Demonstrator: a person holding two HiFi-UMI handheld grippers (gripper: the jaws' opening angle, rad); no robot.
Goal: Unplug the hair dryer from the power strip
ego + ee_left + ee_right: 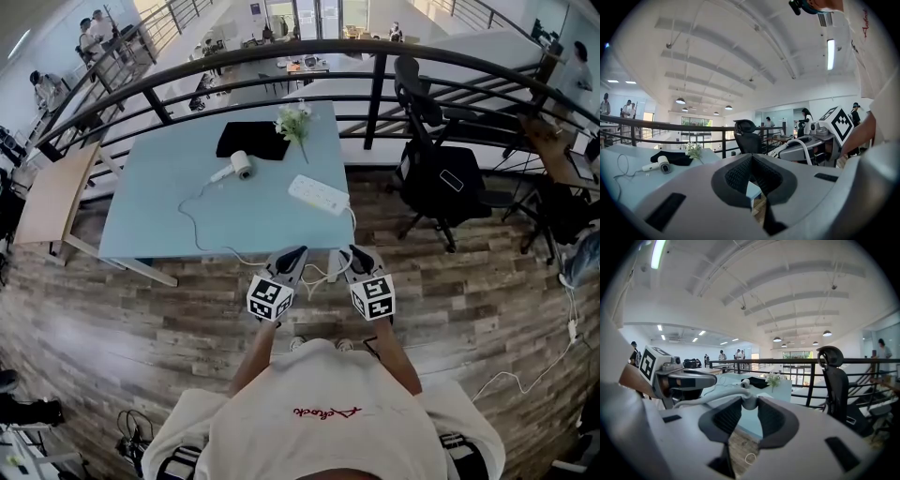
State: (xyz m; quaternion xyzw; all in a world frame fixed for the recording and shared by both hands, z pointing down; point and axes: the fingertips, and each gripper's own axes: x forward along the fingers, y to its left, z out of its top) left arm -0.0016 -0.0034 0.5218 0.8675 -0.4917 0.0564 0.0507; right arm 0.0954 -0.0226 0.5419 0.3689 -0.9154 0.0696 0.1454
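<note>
The white hair dryer (242,165) lies on the pale blue table (159,216), also seen far off in the left gripper view (661,164). Its cable (192,230) loops to the table's near edge. The white power strip (319,194) lies at the right side of the table, apart from both grippers. My right gripper (345,255) is over the floor at the table's near edge, shut on the white plug (750,405) with the cable (708,397) trailing left. Beside it, my left gripper (298,253) has its jaws closed together with nothing between them (751,159).
A black cloth (253,141) and a bunch of white flowers (295,122) lie at the table's far end. A dark railing (375,94) runs behind the table. A black office chair (436,178) stands to the right, a wooden desk (52,197) to the left.
</note>
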